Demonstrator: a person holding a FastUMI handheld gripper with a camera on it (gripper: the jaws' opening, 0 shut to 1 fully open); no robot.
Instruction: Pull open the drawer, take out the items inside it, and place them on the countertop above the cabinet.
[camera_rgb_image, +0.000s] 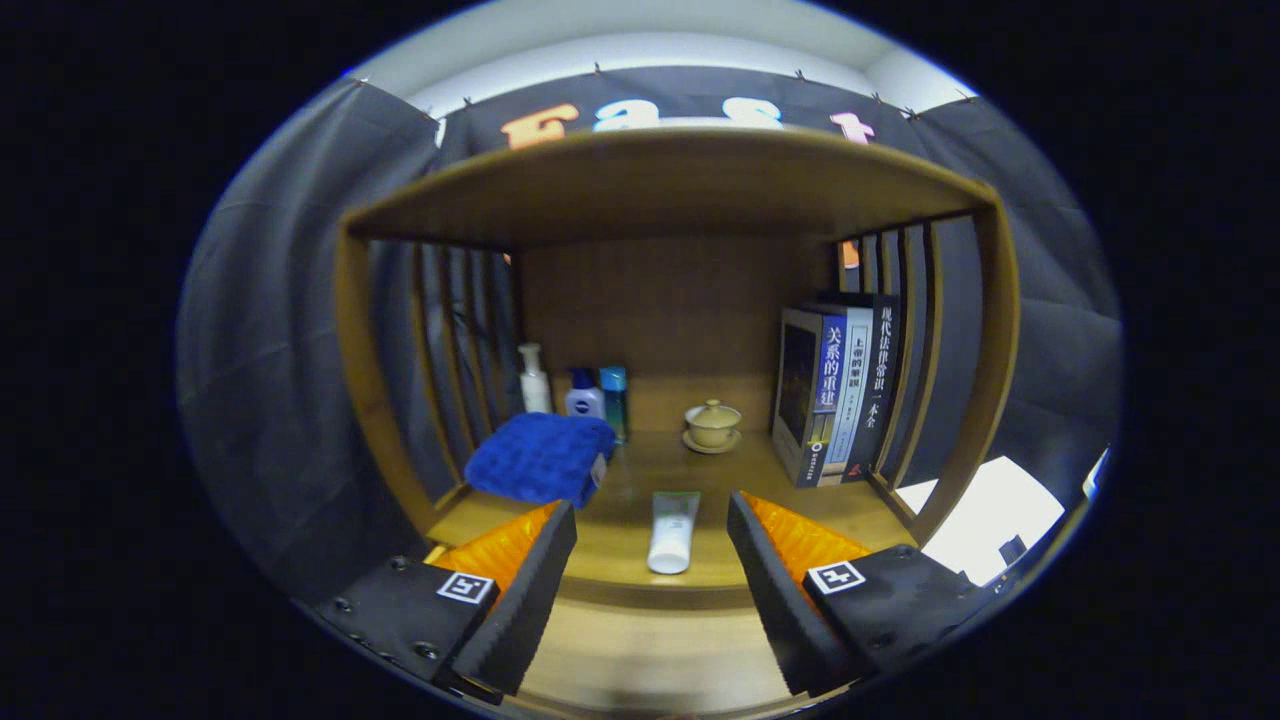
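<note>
1. The white tube (672, 533) — apparently one of the task's items — lies flat on the wooden countertop (640, 480), near its front edge, its length pointing away from the camera with the cap end nearest.
2. The gripper (652, 540) hangs in front of the countertop with its fingers spread wide apart and clamped on nothing; the tube lies in the gap between the two fingertips, touching neither.
3. Below the fingers a paler wooden surface (640, 650) runs under the countertop's front edge; whether it is a drawer front or a cabinet top I cannot tell.
4. Just beyond the left finger sits a folded blue towel (540, 458), resting on the countertop by the slatted left side of the shelf unit (680, 180).
5. Behind the towel stand three bottles: a white pump bottle (533, 378), a white bottle with a blue cap (584, 395) and a teal bottle (613, 398), close together near the back panel.
6. Toward the middle, well behind the tube, a small cream lidded cup (712, 422) stands on its saucer.
7. On the right, a row of books (840, 390) stands upright against the slatted right side — spines facing forward.
</note>
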